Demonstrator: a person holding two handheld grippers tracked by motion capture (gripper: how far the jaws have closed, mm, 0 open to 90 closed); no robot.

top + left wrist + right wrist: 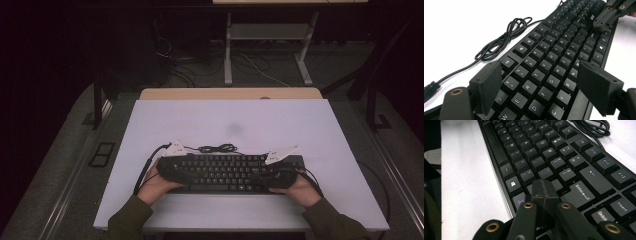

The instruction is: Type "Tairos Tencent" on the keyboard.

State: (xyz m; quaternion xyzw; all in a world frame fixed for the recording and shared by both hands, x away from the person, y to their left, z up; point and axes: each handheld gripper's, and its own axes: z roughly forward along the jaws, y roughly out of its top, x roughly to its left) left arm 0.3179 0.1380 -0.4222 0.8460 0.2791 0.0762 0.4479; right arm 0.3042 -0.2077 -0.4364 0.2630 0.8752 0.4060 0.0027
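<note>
Two olive-green sleeves enter at the bottom edge of the high view, each hand carrying a black two-jaw gripper over a black full-size computer keyboard (225,173) that lies low and centre on the pale lilac table top (230,120). Its thin black cable (218,148) sits coiled just above it in that frame.

The left gripper (549,87) holds its jaws wide apart, hovering over the letter keys at the lower middle of the left gripper view; the pads straddle the rows around R, F and G without pressing on them. The right gripper (544,192) has its jaws fully together, the joined tip standing low and centre in its own view, just over the keys left of Enter; whether it touches a key is unclear.

Judging from this, the step in hand is pressing keys with the closed tip. Doing it well calls for a straight downward push on one key's middle, so neighbours stay untouched, while the left gripper keeps clear or steadies the board's edge.
</note>
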